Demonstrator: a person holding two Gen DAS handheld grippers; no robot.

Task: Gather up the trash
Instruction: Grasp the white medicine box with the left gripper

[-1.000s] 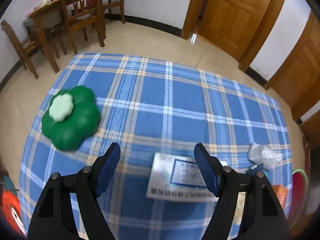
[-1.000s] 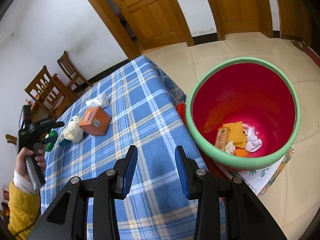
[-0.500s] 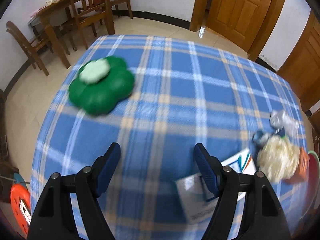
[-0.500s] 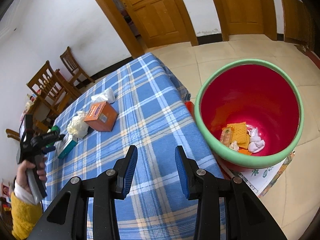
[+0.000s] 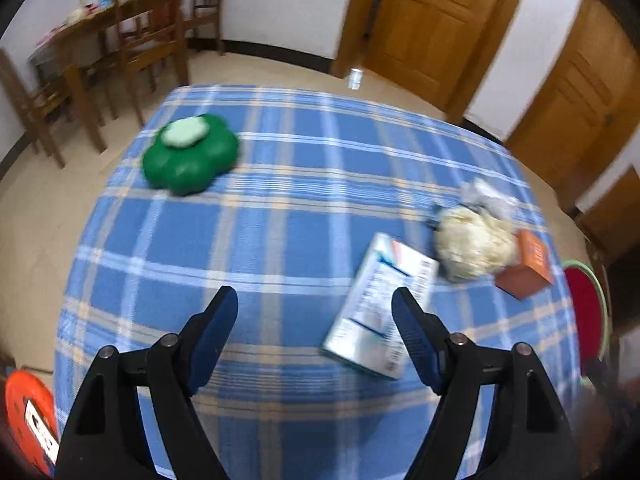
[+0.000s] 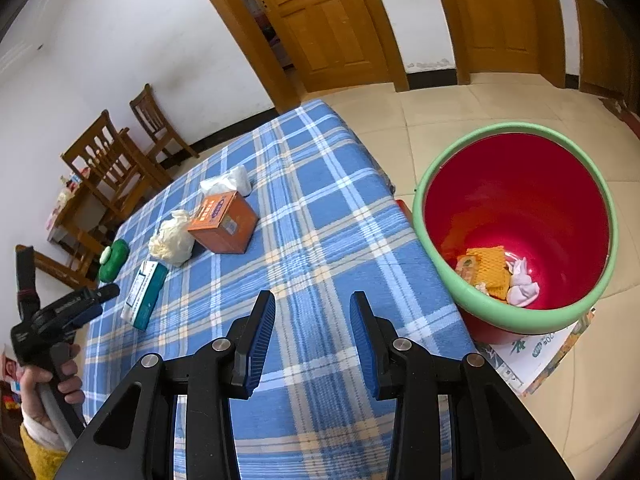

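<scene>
Trash lies along the table (image 6: 320, 216) edge nearest the bin: a white-and-teal carton (image 5: 380, 308), a crumpled cream bag (image 5: 472, 242), an orange box (image 6: 224, 222) and a white wad (image 6: 228, 180), each close to the next. A green flower-shaped container (image 5: 190, 156) sits well apart, near the far corner. The left gripper (image 5: 314, 312) hovers over the cloth, jaws spread wide and empty, the carton just beside its right finger. The right gripper (image 6: 313, 320) hangs over the table edge, jaws partly apart, holding nothing. The red bin (image 6: 440, 272) stands on the floor beside the table, with scraps at its bottom.
</scene>
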